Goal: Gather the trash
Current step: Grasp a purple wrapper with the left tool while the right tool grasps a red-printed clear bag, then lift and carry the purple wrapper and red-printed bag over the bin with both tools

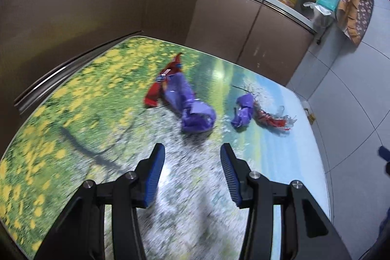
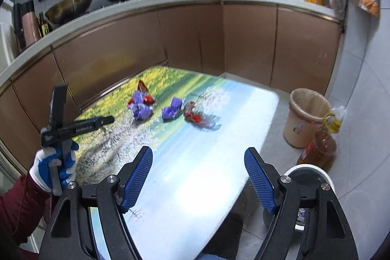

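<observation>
Crumpled wrappers lie on the landscape-print table (image 1: 73, 113). A large purple wrapper (image 1: 192, 111) rests against a red one (image 1: 160, 87). To its right are a smaller purple wrapper (image 1: 243, 111) and a red-and-clear wrapper (image 1: 270, 118). My left gripper (image 1: 192, 146) hovers open just short of the large purple wrapper, nothing between its fingers. My right gripper (image 2: 198, 149) stands open over the table's near edge, well back from the purple wrapper (image 2: 141, 109), the smaller purple one (image 2: 171, 110) and the red-and-clear one (image 2: 195, 115).
A beige bin (image 2: 307, 118) and an amber oil bottle (image 2: 319, 150) stand on the floor right of the table (image 2: 207, 174). A white bin (image 2: 307, 174) sits below my right finger. A gloved hand (image 2: 53, 162) holds the left tool. Brown cabinets (image 2: 121, 52) back the table.
</observation>
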